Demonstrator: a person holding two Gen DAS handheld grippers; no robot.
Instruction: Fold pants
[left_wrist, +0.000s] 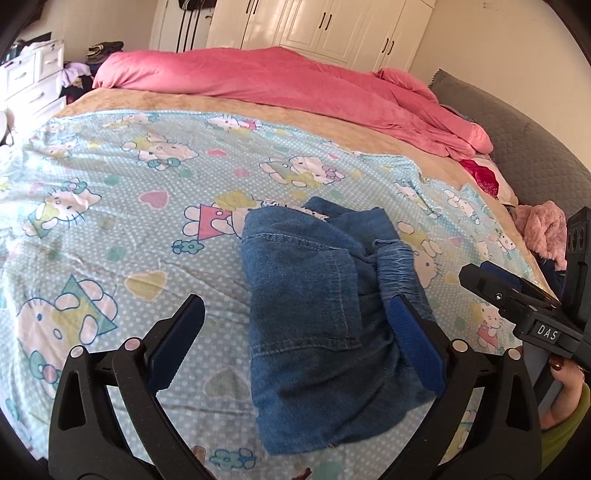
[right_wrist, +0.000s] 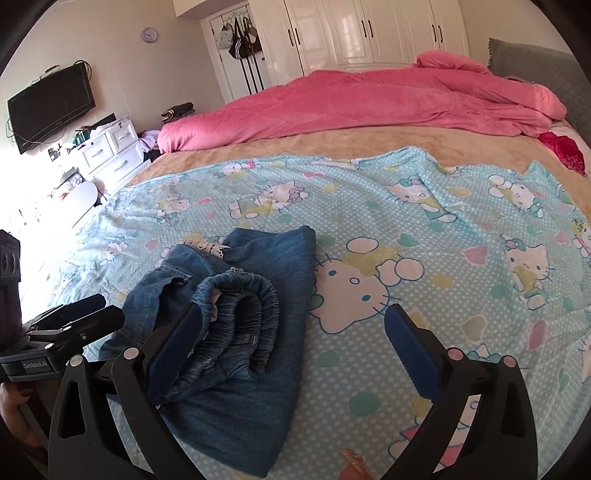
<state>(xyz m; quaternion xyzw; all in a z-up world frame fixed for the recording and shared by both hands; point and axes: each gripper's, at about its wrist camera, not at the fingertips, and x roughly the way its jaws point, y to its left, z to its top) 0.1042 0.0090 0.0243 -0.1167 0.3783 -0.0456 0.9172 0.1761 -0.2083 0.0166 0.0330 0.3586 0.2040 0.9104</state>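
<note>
The pants (left_wrist: 325, 325), blue denim, lie folded in a bundle on the cartoon-print sheet (left_wrist: 110, 206) of the bed, elastic waistband bunched on top. My left gripper (left_wrist: 295, 332) is spread wide above them, grasping nothing. My right gripper (right_wrist: 295, 339) is also spread, its left finger beside the waistband. A pink duvet (right_wrist: 369, 103) lies beyond.

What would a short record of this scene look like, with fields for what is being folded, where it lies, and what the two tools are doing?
item: blue denim pants, folded into a compact bundle, elastic waistband on top
surface: cartoon-cat sheet on a bed
left tool: open, fingers either side of the pants' left part, not clamped
right tool: open, left finger at the waistband, right finger over bare sheet
behind: pink duvet, white wardrobe
</note>
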